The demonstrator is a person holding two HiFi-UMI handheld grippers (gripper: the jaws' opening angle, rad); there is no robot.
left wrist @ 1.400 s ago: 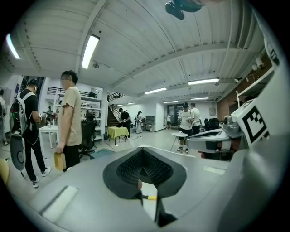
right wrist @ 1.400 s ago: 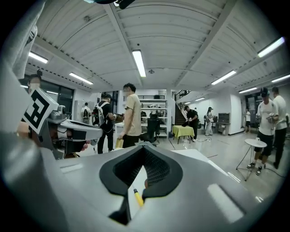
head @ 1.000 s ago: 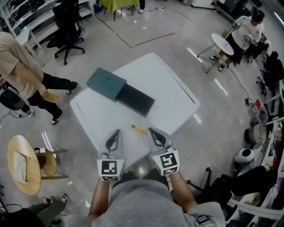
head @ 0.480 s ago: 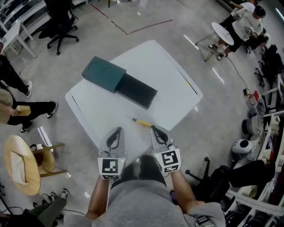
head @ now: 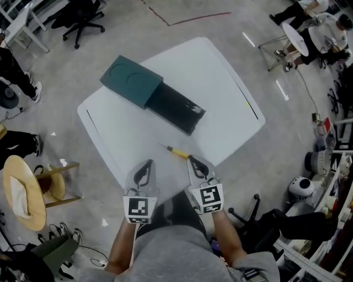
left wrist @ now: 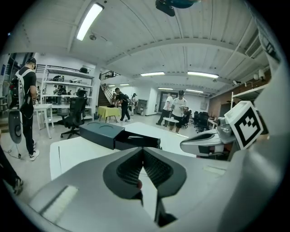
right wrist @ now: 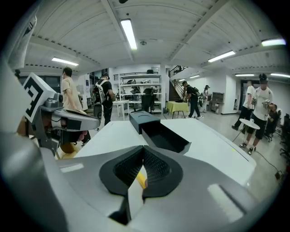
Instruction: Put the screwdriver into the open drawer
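A yellow-handled screwdriver [head: 176,152] lies near the front edge of the white table [head: 220,99]. Through the gap below my right jaws its handle [right wrist: 141,179] shows yellow. Behind it a dark green drawer box [head: 131,81] stands with its black drawer [head: 177,109] pulled out toward me; the same drawer [right wrist: 165,136] opens just beyond the right jaws. My left gripper [head: 145,163] and right gripper [head: 193,161] hover side by side at the table's front edge, both shut and empty. The right one's tip is just short of the screwdriver.
A round wooden stool [head: 23,191] stands on the floor to the left. An office chair [head: 83,16] and people are at the back left. Seated people and a small round table [head: 295,32] are at the back right. Cables and gear crowd the right side.
Both grippers have sunk toward the table's front edge, still shut. The table fills more of the head view. The person at the left has moved off toward the edge.
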